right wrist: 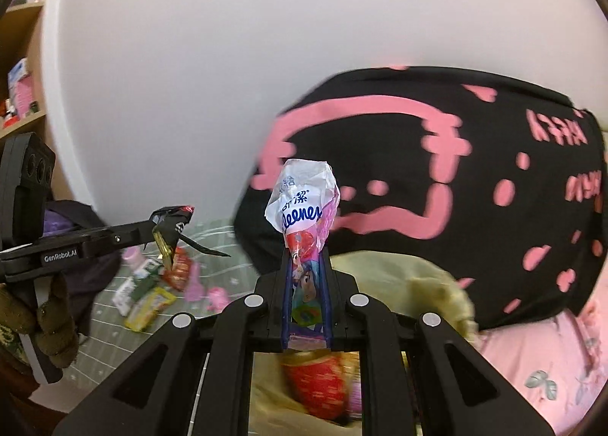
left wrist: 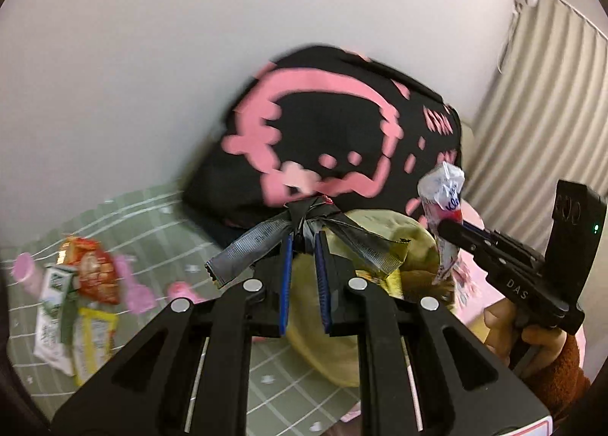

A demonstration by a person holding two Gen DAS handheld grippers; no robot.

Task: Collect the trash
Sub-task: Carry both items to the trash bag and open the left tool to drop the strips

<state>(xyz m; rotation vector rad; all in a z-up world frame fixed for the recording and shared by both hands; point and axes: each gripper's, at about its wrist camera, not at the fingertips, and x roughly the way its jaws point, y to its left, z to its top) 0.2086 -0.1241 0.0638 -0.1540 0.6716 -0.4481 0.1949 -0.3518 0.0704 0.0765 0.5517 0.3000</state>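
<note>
In the left wrist view my left gripper (left wrist: 304, 236) is shut on a crumpled black and silver wrapper (left wrist: 250, 251), whose ends fan out to both sides of the blue pads. My right gripper (right wrist: 305, 256) is shut on a white and pink tissue-pack wrapper (right wrist: 304, 200) that sticks up between its pads. Each gripper shows in the other's view: the right gripper (left wrist: 447, 225) with its tissue-pack wrapper (left wrist: 442, 196), the left gripper (right wrist: 169, 221) with its black wrapper (right wrist: 197, 246). Both hang above an open yellow-green bag (left wrist: 334, 344) (right wrist: 410, 284) with a red packet (right wrist: 319, 382) inside.
A black pillow with pink print (left wrist: 334, 132) (right wrist: 456, 189) leans on the white wall behind. More trash lies on the green checked sheet (left wrist: 159, 230): a red packet (left wrist: 91, 268), a white carton (left wrist: 51, 306), a yellow packet (left wrist: 93, 337). Pink bedding (right wrist: 551, 360) lies right.
</note>
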